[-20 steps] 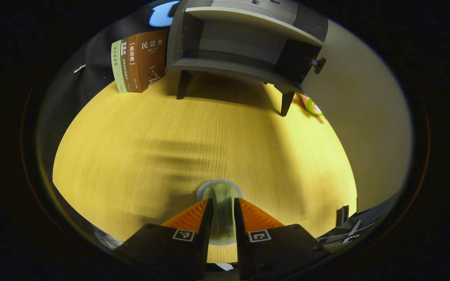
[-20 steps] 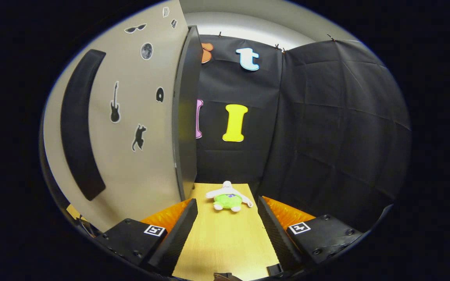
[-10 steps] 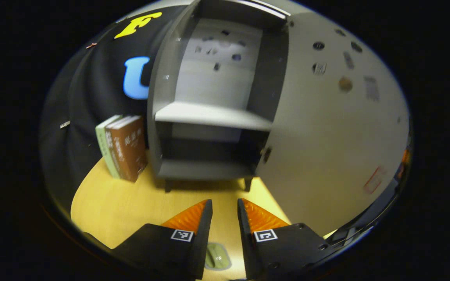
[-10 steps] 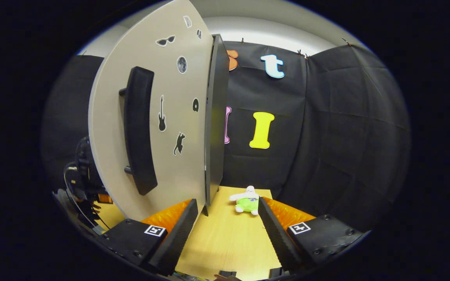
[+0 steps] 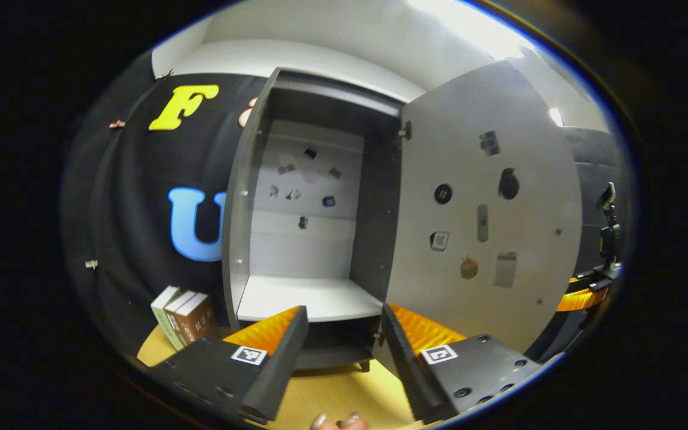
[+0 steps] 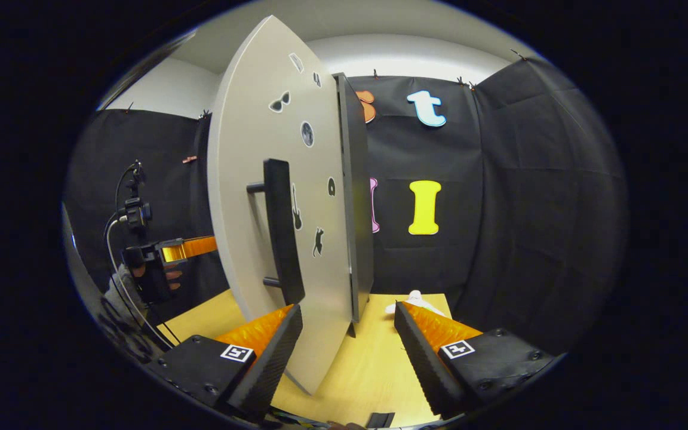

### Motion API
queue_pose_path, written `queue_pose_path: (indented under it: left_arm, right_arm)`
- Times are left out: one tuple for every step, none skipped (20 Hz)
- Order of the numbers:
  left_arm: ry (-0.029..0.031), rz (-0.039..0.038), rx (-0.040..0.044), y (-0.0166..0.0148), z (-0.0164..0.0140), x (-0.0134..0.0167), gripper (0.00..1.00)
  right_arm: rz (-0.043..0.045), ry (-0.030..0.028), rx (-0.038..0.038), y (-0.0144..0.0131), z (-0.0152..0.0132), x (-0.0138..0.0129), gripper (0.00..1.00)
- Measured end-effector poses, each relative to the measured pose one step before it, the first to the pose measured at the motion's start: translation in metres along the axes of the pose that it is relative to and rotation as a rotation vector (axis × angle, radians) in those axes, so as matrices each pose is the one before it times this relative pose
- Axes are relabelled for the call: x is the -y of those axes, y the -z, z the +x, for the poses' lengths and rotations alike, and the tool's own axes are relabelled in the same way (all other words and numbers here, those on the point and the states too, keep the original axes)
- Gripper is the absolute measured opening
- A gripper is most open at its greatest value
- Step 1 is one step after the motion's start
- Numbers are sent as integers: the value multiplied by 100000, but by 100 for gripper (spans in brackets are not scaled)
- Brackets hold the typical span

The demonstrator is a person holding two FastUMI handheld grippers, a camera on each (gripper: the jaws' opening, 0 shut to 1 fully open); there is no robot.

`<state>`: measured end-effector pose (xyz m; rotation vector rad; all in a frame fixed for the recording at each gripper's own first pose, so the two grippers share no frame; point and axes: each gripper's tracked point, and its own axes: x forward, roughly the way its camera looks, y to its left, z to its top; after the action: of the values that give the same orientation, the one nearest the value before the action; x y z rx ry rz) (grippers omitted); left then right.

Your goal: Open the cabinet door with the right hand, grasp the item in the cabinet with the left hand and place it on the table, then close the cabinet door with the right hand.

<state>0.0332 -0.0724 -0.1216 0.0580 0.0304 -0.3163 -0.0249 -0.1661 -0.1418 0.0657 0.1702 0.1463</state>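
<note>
The grey cabinet (image 5: 314, 197) stands open on the yellow table (image 5: 326, 394), and its upper shelf (image 5: 308, 298) is bare. Its pale door (image 5: 487, 215) is swung out to the right. My left gripper (image 5: 344, 310) is open in front of the shelf with nothing between its fingers. In the right gripper view the door's outer face (image 6: 314, 286) carries a black bar handle (image 6: 281, 233). My right gripper (image 6: 348, 307) is open below that handle, and the door's lower edge shows between its fingers. The left gripper (image 6: 162, 260), held by a hand, shows beyond the door.
Three books (image 5: 186, 319) stand left of the cabinet against the black wall. A white and green plush toy (image 6: 412, 298) lies on the table behind the door, partly hidden by my right finger. The right gripper's edge (image 5: 586, 295) peeks past the door.
The left gripper let go of a small grey-green item on the table, rose and tilted up to face the open shelf, opening wider. The right gripper drew back, bringing the door handle toward centre.
</note>
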Motion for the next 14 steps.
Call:
queue_pose_path:
  left_arm:
    - [481,1742,2704,-1058,-40,185,86]
    - [1467,866,1760,-798,-460,494,93]
    - [1997,697,585,-480,-281,541,93]
    - [1889,1119,216,-423,-350,464,93]
    - [1707,1651,605,-535,-360,408,93]
    - [1087,1441,1365,-545,-224,311,95]
    - [1536,780,830,-375,-371,337,93]
    - [1299,-64,-7,20,-271,296,93]
    - [1041,-799,684,-241,-340,131,93]
    - [1030,-1095,435,-157,-204,5,93]
    - [148,-1215,244,-132,-300,-230,93]
    - [-904,-559,-23,-47,-310,-634,93]
    - [-1377,257,-156,-141,-399,-785,93]
    - [-935,383,-149,-28,-170,-325,93]
  right_arm:
    - [21,-385,1121,-316,-57,-227,98]
    - [-375,-568,583,-86,75,-262,98]
    - [-536,-629,304,-31,111,-269,98]
    - [-539,-1077,726,-209,319,-312,98]
    - [62,-1810,386,-148,246,-413,98]
    - [263,-2205,308,-143,312,-592,98]
    - [252,-1801,-222,-61,182,-450,98]
    - [-57,-1757,-761,164,162,-450,98]
    - [-262,-1931,-993,130,135,-600,98]
    - [-824,-1321,-758,145,262,-473,98]
    - [-885,-210,669,-305,-225,-29,96]
    - [-400,-88,-231,86,249,-116,95]
    - [177,-158,-167,78,30,-211,94]
    - [237,69,-69,43,118,-248,95]
